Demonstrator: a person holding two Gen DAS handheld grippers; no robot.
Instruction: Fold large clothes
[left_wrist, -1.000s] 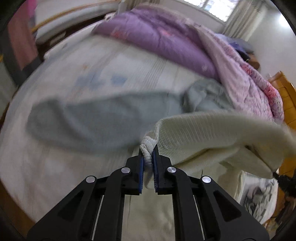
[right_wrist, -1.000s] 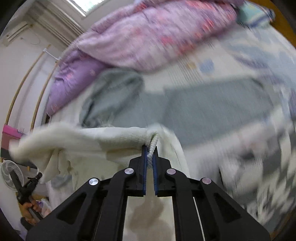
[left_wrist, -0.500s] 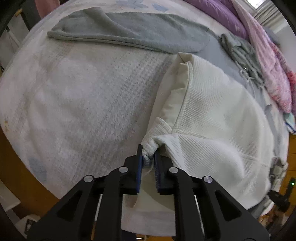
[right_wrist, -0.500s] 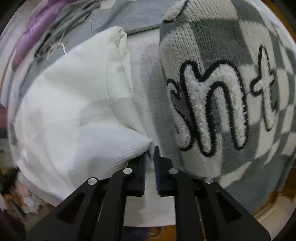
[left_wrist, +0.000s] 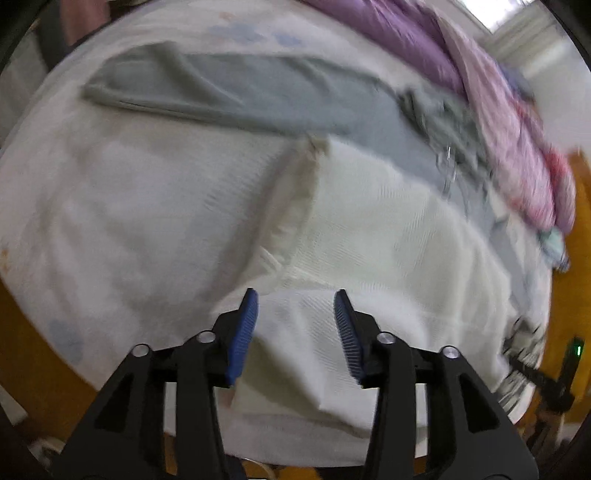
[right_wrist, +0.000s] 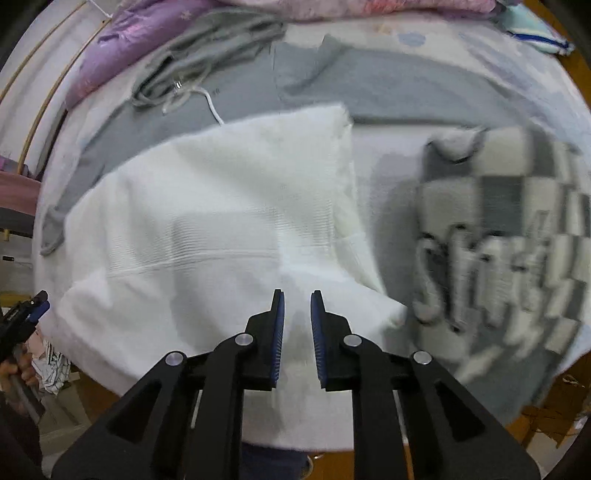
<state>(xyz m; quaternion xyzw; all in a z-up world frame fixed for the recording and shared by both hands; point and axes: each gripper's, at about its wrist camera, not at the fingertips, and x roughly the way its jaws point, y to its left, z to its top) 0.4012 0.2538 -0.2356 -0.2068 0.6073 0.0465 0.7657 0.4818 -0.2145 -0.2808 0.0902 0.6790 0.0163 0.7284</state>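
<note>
**Cream sweater laid folded on the bed**

The cream waffle-knit sweater (right_wrist: 229, 206) lies flat near the bed's front edge, a sleeve folded across it; the left gripper (left_wrist: 295, 317) has just been opening, jaws apart above the cloth; the right gripper (right_wrist: 297, 317) stands slightly parted, gripping nothing; a grey garment (left_wrist: 236, 96) lies behind, a checked sweater (right_wrist: 509, 236) beside; the bed (left_wrist: 110, 206) is white, with a purple quilt (left_wrist: 424, 40) beyond.

White knit garment (right_wrist: 221, 206) flat on bed
</note>
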